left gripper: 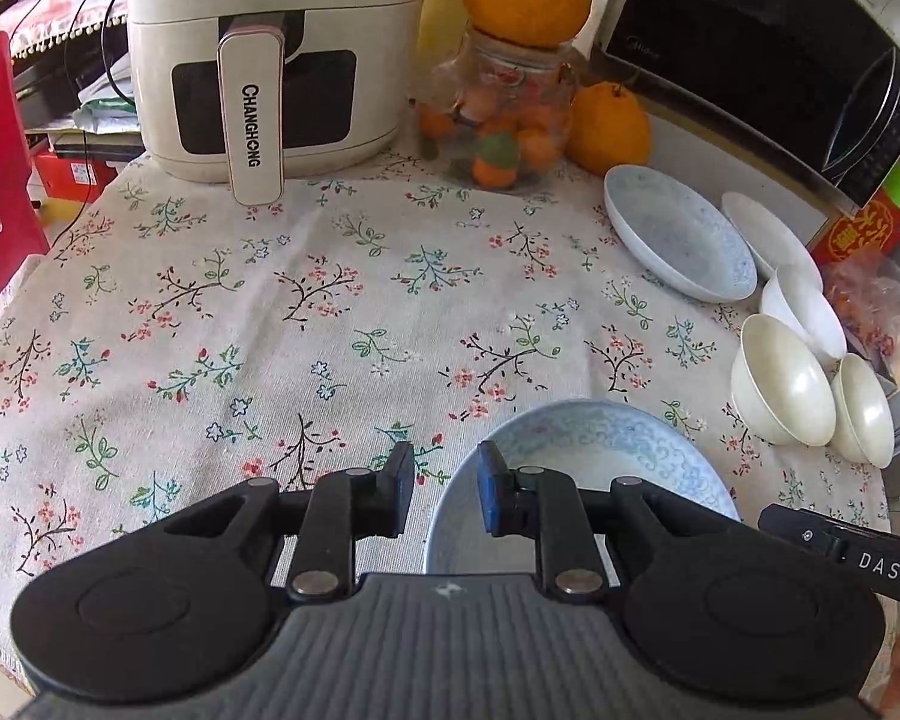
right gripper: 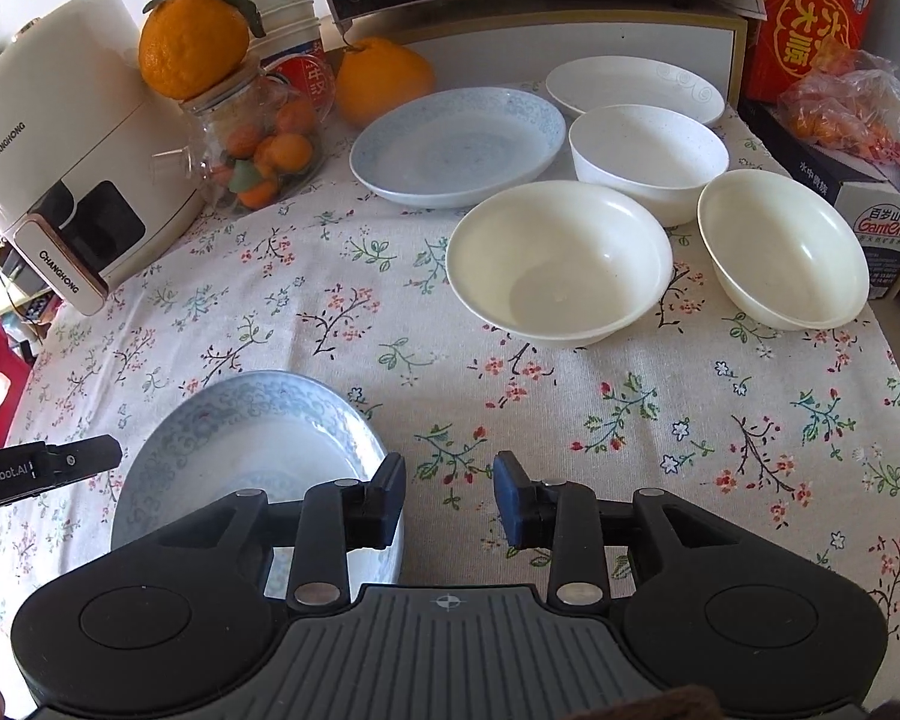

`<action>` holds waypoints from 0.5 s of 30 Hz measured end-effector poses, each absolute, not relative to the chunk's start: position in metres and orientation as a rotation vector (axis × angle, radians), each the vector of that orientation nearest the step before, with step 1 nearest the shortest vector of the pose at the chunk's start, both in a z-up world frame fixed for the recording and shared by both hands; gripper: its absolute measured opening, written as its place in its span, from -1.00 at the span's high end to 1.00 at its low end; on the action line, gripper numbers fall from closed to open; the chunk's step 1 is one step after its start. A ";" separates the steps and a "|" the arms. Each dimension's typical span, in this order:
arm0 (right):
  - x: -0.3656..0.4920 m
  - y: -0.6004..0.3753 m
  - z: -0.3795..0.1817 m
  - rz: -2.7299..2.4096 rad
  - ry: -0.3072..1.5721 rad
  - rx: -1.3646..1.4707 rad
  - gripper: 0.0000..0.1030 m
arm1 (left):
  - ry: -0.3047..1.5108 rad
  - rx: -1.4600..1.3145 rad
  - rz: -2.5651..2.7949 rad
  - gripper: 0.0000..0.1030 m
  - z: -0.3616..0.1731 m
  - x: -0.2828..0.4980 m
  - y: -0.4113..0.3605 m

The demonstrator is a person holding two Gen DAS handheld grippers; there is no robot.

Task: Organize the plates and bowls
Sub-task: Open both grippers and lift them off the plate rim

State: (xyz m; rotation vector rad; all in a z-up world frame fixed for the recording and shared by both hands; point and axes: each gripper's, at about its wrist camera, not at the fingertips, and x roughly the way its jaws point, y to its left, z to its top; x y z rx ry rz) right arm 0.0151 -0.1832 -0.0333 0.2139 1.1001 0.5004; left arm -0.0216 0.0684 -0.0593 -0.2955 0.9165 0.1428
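Note:
A blue-patterned plate (left gripper: 594, 450) (right gripper: 252, 450) lies on the floral tablecloth near the front. My left gripper (left gripper: 445, 489) is open, its jaws astride the plate's left rim. My right gripper (right gripper: 448, 495) is open and empty, its left finger over the plate's right rim. Further back lie a second pale blue plate (left gripper: 678, 234) (right gripper: 459, 144) and a white plate (left gripper: 762, 234) (right gripper: 633, 87). Three white bowls stand near them: a large one (right gripper: 558, 261) (left gripper: 783, 381), one behind it (right gripper: 648, 159) (left gripper: 807, 315) and one at the right (right gripper: 783, 249) (left gripper: 864, 411).
A white air fryer (left gripper: 264, 54) (right gripper: 60, 144) stands at the back left. A glass jar of small oranges (left gripper: 504, 114) (right gripper: 258, 144) carries a big orange; another orange (right gripper: 384, 81) lies beside it. A microwave (left gripper: 768, 42), a red box (right gripper: 810, 18) and a tissue box (right gripper: 870, 198) line the right.

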 end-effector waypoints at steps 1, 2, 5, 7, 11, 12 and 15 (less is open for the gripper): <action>0.016 -0.185 -0.033 0.497 1.100 0.220 0.37 | 0.910 -0.284 0.144 0.61 -0.058 -0.020 0.066; 0.017 -0.186 -0.032 0.493 1.096 0.226 0.37 | 0.902 -0.271 0.147 0.61 -0.057 -0.018 0.064; 0.019 -0.190 -0.027 0.474 1.076 0.229 0.28 | 0.876 -0.251 0.142 0.55 -0.051 -0.014 0.057; 0.020 -0.193 -0.024 0.463 1.054 0.227 0.25 | 0.868 -0.248 0.128 0.53 -0.047 -0.012 0.053; 0.023 -0.199 -0.019 0.441 1.020 0.219 0.22 | 0.852 -0.220 0.103 0.50 -0.043 -0.007 0.040; 0.024 -0.201 -0.019 0.437 1.016 0.221 0.22 | 0.849 -0.214 0.098 0.48 -0.042 -0.006 0.037; 0.029 -0.207 -0.018 0.422 1.011 0.240 0.13 | 0.848 -0.208 0.084 0.41 -0.041 0.000 0.031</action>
